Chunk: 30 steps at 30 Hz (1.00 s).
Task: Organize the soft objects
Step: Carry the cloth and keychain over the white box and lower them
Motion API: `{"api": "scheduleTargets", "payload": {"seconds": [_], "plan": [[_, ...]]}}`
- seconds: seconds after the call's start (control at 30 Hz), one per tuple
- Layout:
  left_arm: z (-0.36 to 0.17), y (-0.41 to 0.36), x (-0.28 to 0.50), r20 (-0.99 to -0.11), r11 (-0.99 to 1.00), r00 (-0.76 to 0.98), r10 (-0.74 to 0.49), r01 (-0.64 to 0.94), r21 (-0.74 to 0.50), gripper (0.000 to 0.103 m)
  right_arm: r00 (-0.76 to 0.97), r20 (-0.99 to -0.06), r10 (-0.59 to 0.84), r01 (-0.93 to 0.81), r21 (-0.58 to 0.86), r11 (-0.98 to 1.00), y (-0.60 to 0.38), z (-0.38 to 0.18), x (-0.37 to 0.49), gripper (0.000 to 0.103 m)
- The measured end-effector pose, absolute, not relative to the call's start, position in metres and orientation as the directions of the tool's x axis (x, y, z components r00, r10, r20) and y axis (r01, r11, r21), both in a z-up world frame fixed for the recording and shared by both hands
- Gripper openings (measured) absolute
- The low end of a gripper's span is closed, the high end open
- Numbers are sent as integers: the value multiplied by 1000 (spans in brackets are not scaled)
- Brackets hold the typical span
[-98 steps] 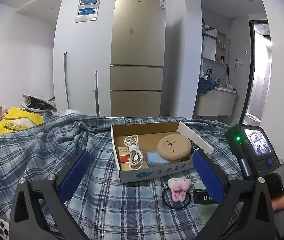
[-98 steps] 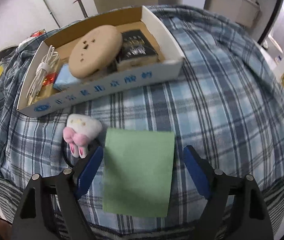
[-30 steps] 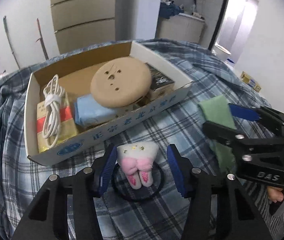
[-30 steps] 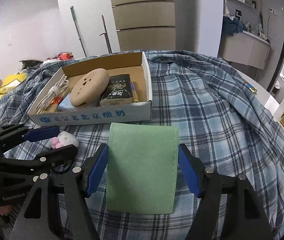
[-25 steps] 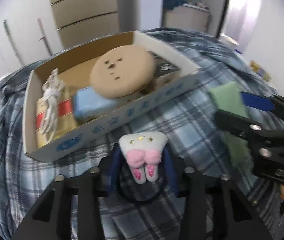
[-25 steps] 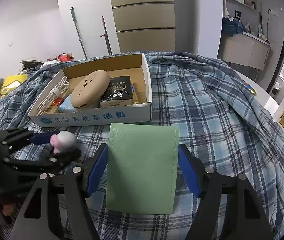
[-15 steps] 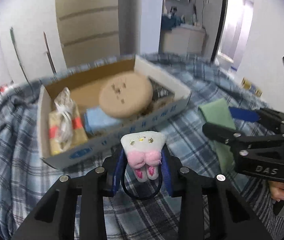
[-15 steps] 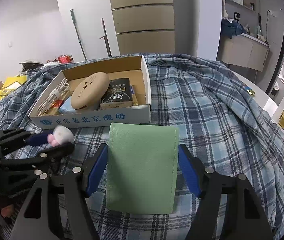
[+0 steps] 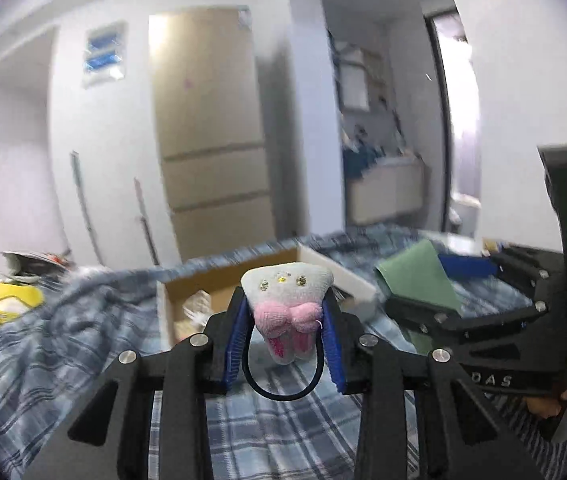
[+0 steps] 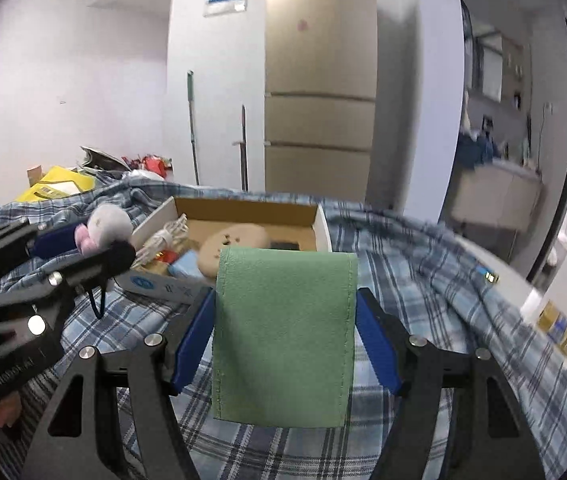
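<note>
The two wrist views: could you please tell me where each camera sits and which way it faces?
Left wrist: sits behind the left tongs, shut on the plush hair tie, facing the fridge; a hand shows.
Right wrist: sits behind the right tongs, shut on the green pouch, facing the cardboard box.
Shared: box, pouch, fridge, both tongs.

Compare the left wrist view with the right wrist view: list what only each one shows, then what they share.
Only the left wrist view shows the plush hair tie's front: white body, pink bow, black loop hanging below. Only the right wrist view shows the box contents: white cable, tan round cushion. Both show the cardboard box, green pouch clamped in the right gripper, left gripper clamping the hair tie, and plaid cloth.
</note>
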State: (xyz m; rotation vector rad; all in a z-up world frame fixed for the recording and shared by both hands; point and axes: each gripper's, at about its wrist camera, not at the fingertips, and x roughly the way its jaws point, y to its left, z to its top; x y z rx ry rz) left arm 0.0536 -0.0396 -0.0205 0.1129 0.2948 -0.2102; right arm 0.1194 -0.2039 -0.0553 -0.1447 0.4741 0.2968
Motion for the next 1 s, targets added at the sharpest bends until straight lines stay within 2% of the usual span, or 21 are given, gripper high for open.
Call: {"api": "scheduleTargets", "payload": {"seconds": [0.13, 0.27, 0.43, 0.53, 0.63, 0.7, 0.83, 1.0], "plan": [[-13, -30, 37, -232, 980, 959, -160, 182, 79, 37, 870, -419, 260, -322, -84, 943, -202, -51, 111, 69], [-6, -24, 34, -218, 984, 966, -142, 162, 77, 37, 888, -390, 245, -301, -91, 949, -203, -48, 109, 69], [8, -20, 37, -202, 986, 970, -133, 149, 67, 37, 920, -304, 248, -283, -77, 956, -203, -26, 97, 69], [25, -18, 42, -161, 989, 978, -129, 140, 56, 37, 922, -296, 249, -287, -91, 954, -196, -9, 101, 69], [46, -19, 55, -120, 983, 980, -159, 168, 73, 37, 924, -281, 258, -287, -68, 955, -192, 12, 115, 69], [60, -22, 65, -71, 985, 989, -131, 139, 107, 37, 935, -252, 250, -275, -65, 959, -188, 26, 126, 69], [92, -16, 89, -54, 991, 990, -130, 132, 39, 37, 970, -175, 171, -185, -68, 980, -177, 61, 155, 69], [116, -12, 111, -48, 990, 989, -139, 140, 14, 37, 969, -166, 183, -190, -24, 982, -167, 87, 189, 69]]}}
